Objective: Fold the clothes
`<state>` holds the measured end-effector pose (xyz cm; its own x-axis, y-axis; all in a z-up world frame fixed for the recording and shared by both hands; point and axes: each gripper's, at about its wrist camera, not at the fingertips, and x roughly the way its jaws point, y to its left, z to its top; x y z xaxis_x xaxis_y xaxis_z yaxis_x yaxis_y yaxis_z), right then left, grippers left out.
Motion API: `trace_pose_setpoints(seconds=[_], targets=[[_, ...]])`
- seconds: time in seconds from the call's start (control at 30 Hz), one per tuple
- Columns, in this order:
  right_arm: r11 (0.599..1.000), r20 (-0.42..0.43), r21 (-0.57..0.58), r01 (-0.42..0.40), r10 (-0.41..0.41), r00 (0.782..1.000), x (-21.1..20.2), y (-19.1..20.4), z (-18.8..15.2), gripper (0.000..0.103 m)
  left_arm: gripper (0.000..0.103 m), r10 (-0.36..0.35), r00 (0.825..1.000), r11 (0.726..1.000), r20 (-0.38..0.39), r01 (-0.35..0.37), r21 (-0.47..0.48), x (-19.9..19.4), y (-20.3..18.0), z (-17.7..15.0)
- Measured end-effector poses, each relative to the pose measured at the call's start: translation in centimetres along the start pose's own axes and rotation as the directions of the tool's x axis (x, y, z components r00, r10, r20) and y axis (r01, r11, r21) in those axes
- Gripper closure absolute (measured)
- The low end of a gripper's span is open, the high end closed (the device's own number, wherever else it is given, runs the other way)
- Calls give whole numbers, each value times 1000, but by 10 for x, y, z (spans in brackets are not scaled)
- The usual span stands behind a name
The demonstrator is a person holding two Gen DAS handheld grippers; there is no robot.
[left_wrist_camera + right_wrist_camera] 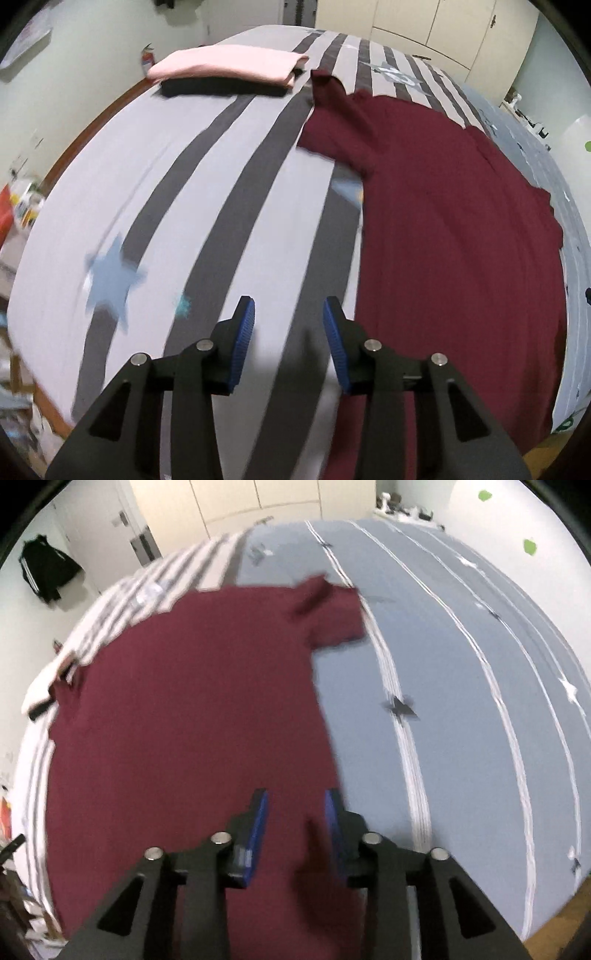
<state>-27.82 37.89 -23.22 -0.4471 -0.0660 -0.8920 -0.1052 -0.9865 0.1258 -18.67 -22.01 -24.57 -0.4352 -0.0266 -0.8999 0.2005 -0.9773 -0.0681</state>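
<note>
I have my left gripper (289,314) part open, empty, maroon shirt (443,229) beside it; right gripper (295,808) part open above that shirt, gripping nothing.

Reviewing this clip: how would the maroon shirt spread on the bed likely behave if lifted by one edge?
The maroon shirt would probably be floppy: it lies flat and follows the bed, and one sleeve tip is already curled up. It looks thin, so likely light. Pinched at one edge it would probably drape and bunch rather than keep its shape.
</note>
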Motion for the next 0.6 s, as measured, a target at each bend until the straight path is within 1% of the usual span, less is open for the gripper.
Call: trace_pose_setpoints(seconds=[0.03,0.13,0.2,0.33,0.4,0.43,0.47,0.6], targets=[[1000,10,-1,-12,12,1000,5,8,10,70,67,-1,1000,1000,7,1,9,8,-2,17],[999,31,-8,-44,44,999,22,30,34,69,67,11,1000,1000,10,-11,25,47,-10,72],[998,44,-13,-62,63,997,34,43,50,69,67,7,1000,1000,24,-8,30,67,-16,101],[993,45,-28,-111,112,993,56,58,72,68,67,28,999,999,37,-29,29,100,-29,156],[991,38,-38,-132,134,990,59,65,77,68,67,56,996,997,63,-59,46,112,-36,179],[990,36,-43,-137,138,990,63,68,80,68,67,79,994,994,80,-85,70,119,-40,190],[989,29,-51,-139,141,990,70,72,86,68,67,101,990,990,97,-110,93,126,-44,202],[982,20,-117,-147,150,988,96,88,108,68,67,141,977,965,159,-171,200,148,-63,240]])
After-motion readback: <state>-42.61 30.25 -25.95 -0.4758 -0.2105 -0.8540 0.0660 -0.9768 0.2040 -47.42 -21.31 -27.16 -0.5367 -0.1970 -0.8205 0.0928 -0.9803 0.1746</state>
